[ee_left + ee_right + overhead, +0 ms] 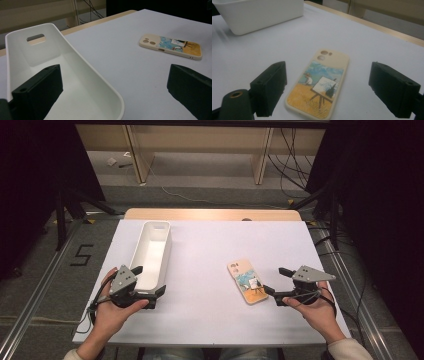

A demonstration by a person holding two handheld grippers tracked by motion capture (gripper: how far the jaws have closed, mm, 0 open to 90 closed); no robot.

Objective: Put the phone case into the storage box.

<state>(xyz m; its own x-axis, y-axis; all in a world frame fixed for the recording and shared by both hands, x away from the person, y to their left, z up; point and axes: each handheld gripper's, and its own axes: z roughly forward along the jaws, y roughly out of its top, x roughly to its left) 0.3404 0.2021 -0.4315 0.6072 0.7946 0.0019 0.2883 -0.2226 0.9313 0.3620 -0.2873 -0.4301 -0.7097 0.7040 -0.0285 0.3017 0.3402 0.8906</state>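
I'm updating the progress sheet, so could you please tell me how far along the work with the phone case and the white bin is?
Nothing looks done yet: the phone case lies flat on the table, apart from the empty white bin. In hand: the right gripper is open, its jaws either side of the case without touching it; the left gripper is open across the bin's near wall. Gripping and any moving remain.

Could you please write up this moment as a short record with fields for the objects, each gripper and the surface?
surface: white table top
phone case: phone case lying flat, printed side up, camera cut-outs at its far end
bin: long white bin, nothing inside, handle slot in its far end wall
left gripper: left gripper open, jaws astride the bin's near right wall, not pressing on it
right gripper: right gripper open, just right of the phone case, jaws either side of its near end in the right gripper view
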